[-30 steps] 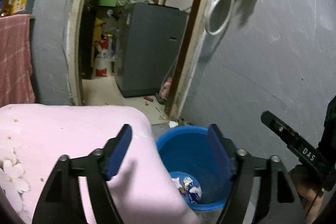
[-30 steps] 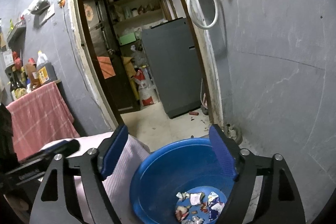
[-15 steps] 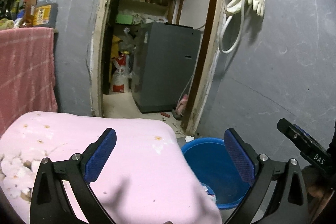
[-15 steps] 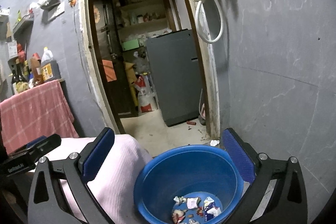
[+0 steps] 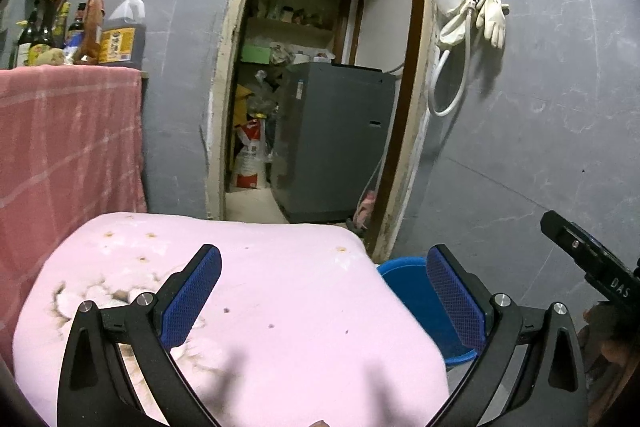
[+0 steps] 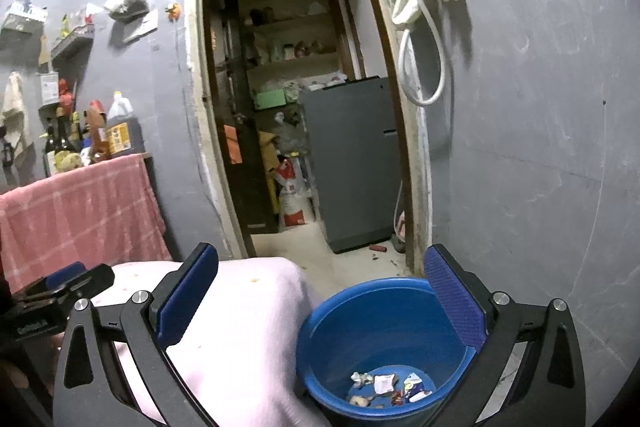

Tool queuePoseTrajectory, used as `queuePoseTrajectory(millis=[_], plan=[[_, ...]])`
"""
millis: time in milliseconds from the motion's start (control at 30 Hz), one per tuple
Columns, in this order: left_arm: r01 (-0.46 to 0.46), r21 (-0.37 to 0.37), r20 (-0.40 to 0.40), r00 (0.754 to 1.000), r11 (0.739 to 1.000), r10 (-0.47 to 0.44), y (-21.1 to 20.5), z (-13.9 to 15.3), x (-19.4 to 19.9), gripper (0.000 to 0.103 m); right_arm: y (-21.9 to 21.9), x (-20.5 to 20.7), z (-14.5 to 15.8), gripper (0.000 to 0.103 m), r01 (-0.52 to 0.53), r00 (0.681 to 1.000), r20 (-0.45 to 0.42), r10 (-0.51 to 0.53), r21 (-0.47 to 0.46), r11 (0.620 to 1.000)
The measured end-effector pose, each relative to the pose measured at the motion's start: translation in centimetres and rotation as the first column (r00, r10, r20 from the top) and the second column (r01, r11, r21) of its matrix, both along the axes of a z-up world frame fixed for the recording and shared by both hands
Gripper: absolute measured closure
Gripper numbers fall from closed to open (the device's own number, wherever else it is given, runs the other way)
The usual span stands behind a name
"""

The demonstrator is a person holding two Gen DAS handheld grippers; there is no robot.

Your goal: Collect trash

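1. The bench (image 5: 280, 307), under a pink flowered cloth, fills most of my left view; no loose scrap shows on the part I can see, only printed blossoms and a few small specks.
2. The blue bucket (image 6: 384, 307) stands on the floor just beside the bench's right corner, below the doorway. In the left view only its rim and part of its wall show past the bench edge.
3. My right gripper (image 6: 320, 299) hangs over the bucket with jaws wide and nothing between them.
4. My left gripper (image 5: 320, 301) hangs over the cloth, jaws equally wide and empty.
5. The trash (image 6: 384, 385), crumpled wrappers and small bits, lies on the bucket's bottom.
6. I judge that I am between pickups: both hands are free and the bucket is already loaded. The next move calls for finding another scrap, if any remains, which means tilting a camera down onto the bench or floor before closing in.
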State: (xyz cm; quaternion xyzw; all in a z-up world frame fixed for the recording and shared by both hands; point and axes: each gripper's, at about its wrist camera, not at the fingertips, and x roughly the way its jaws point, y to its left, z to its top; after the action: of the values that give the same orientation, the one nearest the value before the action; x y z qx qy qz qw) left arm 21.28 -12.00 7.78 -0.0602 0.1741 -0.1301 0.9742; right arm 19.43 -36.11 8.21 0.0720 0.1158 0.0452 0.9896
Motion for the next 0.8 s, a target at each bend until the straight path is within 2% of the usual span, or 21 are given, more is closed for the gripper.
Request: queuePoseTrajectory(millis=[333,700,800], plan=[[-0.039,-0.006,-0.001,0.999,0.999,0.039,2.8,-0.9,-3.9,0.002,3.0,-4.9,-1.0,0.0,-0.016,0.998,0.056,0.019,-0.058,0.998],[-0.051,-0.023,-0.041,0.998,0.998,0.05,4.5,-2.1,-7.9,0.002,4.6,-9.9,-1.5,0.0,0.007,0.998,0.066,-0.001,-0.093,0.996],[-0.054,-0.007,-0.049,0.997,0.999,0.053,4.4,-2.4,-9.0,0.002,5.2,-11.1,-1.5,0.0,0.01,0.998,0.067,-0.003,-0.103,0.995]])
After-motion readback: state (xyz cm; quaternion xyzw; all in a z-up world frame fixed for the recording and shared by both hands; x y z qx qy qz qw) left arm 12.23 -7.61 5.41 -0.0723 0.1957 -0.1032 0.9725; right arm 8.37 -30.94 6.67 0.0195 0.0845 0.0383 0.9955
